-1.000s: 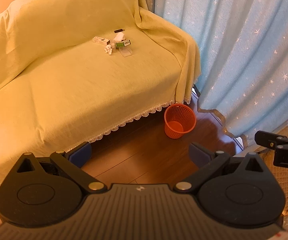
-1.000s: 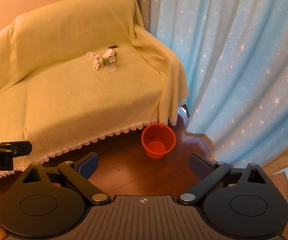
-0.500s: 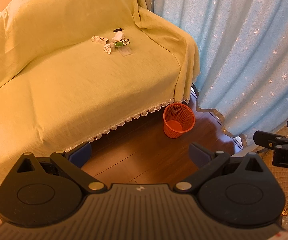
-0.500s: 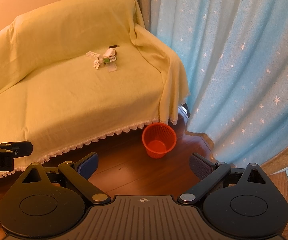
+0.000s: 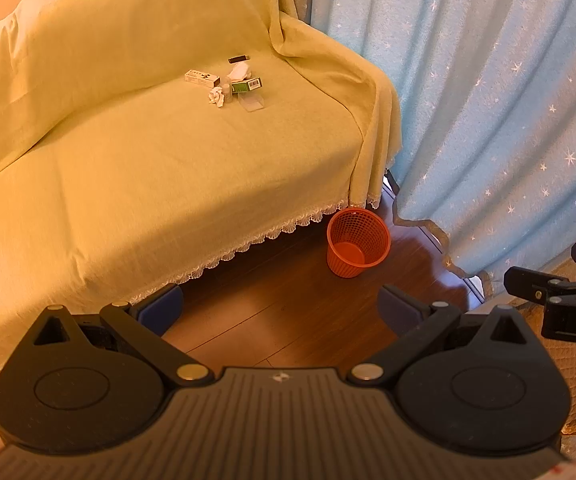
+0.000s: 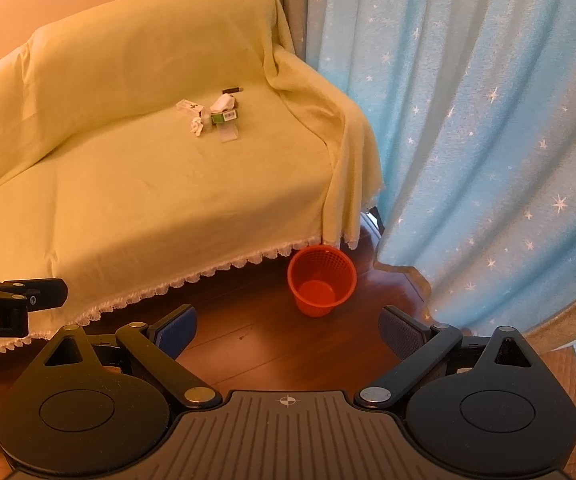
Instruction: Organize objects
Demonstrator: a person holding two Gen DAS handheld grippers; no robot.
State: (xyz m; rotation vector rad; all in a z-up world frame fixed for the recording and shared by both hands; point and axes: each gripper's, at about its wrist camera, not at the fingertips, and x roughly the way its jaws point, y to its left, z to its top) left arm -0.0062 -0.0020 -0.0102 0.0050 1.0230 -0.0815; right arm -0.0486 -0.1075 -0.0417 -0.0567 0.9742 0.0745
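Yellow cloth is covering the sofa (image 5: 136, 160), and a small pile of things (image 5: 230, 82) is sitting on the seat in the upper middle of the frame. In the pile I am seeing a white box (image 5: 202, 78), a green box (image 5: 247, 85), a crumpled bit of paper (image 5: 217, 97), a clear flat piece (image 5: 251, 102) and a thin dark stick (image 5: 239, 58). What the dark stick is, I cannot be sure; it is too small.

An orange basket (image 5: 358, 242) is standing on the wood floor (image 5: 280, 312), just beside the sofa's lacy edge and near the blue star curtain (image 5: 488, 100).

Both grippers are hanging over the floor, far from the pile. The left gripper (image 5: 280, 310) is spread wide and holding nothing. The right gripper (image 6: 288, 330) is spread wide too, also holding nothing.

I think the step is reaching for the pile. To do it well, go to one thing at a time, come down from above, and pinch the boxes across their thin sides. The paper is soft, so squeeze gently.

The left view is showing part of the right gripper at its right edge. The right view is showing part of the left gripper at its left edge, and more of the inside of the basket, which looks empty.
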